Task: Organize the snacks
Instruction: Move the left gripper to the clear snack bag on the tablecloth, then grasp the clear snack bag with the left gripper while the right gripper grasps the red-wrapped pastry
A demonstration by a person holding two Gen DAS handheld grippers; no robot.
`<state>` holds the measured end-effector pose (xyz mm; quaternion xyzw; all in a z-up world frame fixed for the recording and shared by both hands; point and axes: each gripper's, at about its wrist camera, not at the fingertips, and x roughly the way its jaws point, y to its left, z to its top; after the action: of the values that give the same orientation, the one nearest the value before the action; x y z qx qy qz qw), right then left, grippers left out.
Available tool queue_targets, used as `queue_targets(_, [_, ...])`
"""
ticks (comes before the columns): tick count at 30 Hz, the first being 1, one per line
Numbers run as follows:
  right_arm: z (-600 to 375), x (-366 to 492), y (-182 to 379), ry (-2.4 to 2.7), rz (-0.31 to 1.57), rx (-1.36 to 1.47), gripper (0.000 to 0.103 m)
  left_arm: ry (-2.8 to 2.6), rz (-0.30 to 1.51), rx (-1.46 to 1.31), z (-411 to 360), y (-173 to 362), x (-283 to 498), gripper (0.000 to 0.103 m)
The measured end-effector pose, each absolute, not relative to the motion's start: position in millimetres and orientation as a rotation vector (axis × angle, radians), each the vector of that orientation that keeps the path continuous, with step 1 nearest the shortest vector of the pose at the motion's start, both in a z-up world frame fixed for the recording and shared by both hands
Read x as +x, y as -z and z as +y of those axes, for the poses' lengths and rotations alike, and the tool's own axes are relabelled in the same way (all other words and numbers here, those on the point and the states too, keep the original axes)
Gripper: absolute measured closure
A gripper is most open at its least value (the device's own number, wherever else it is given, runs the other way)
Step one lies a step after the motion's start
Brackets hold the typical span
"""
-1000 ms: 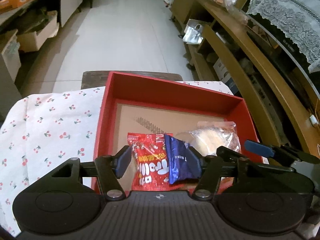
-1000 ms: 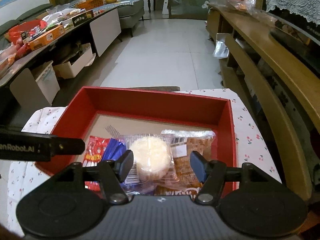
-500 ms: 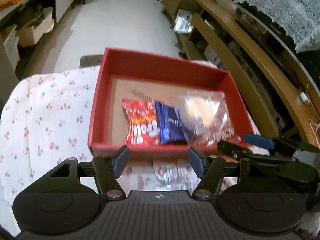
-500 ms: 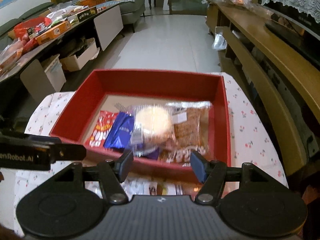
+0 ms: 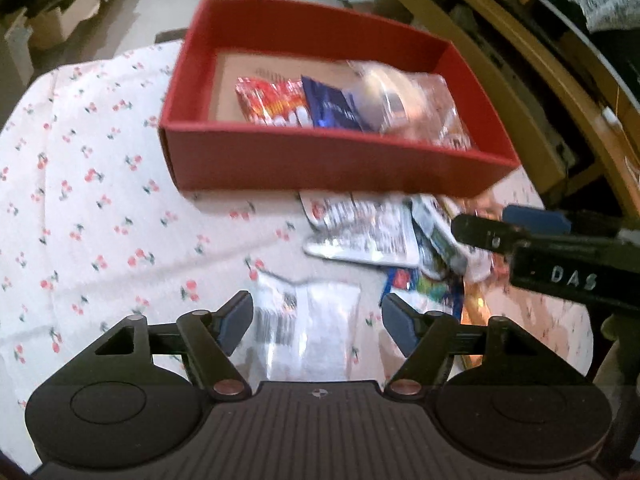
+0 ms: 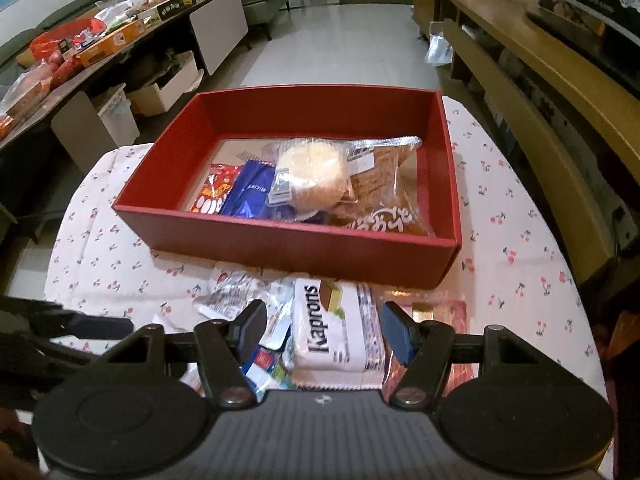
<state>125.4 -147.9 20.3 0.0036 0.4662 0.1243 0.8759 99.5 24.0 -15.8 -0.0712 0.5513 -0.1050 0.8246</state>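
A red box (image 5: 320, 164) (image 6: 280, 240) sits on the cherry-print tablecloth (image 5: 92, 208). It holds a red snack bag (image 6: 212, 194), a blue packet (image 6: 250, 192), a round bun in clear wrap (image 6: 316, 172) and a brown pastry pack (image 6: 384, 200). Loose packets lie on the cloth in front of it. My left gripper (image 5: 316, 320) hangs above a clear packet (image 5: 308, 332), its jaws opening, pads clear of it. My right gripper (image 6: 322, 330) stands open over a white Kaprons pack (image 6: 332, 328), not touching it.
A pile of silver and coloured packets (image 5: 376, 232) lies right of the clear one. A wooden bench (image 6: 540, 128) runs along the right. A cluttered low table (image 6: 100, 48) and storage boxes (image 6: 168, 88) stand at the left, with tiled floor (image 6: 344, 44) beyond.
Both grippers pulled back out of the red box toward the near side of the table. The left jaws widened. The loose packets in front of the box came into view.
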Motion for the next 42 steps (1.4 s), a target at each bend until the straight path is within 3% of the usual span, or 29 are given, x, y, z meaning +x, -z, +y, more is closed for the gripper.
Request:
queue_targets(4, [-152,121,-19,-0.26,0.98,0.014,0.039,0.224,1.192,-0.107,14,26,92,0.019])
queue_targets(12, [-163,125,-19,-0.251,0.988,0.046,0.038,0.207,1.207,-0.031,6,40,86,0.017])
queue_targets(15, [-167,128,-17,-0.243,0.999,0.049,0.037,0.196,1.201,-0.006,2,40,85,0.024])
queue_targets(16, [-169,129,-16,-0.235,1.004,0.054,0.036,0.196,1.199,0.015,0,40,85,0.034])
queue_targets(26, [-185,149,-3,-0.234,1.061,0.153,0.025,0.239,1.199,-0.007,2,32,79,0.049])
queue_targets(34, [-167,166,10,-0.279,1.088,0.104,0.014,0.251,1.212,-0.015,2,35,82,0.04])
queue_targets(42, [-195,166,-7,-0.211,1.05,0.101,0.014,0.265,1.218,-0.032,5,36,84,0.037])
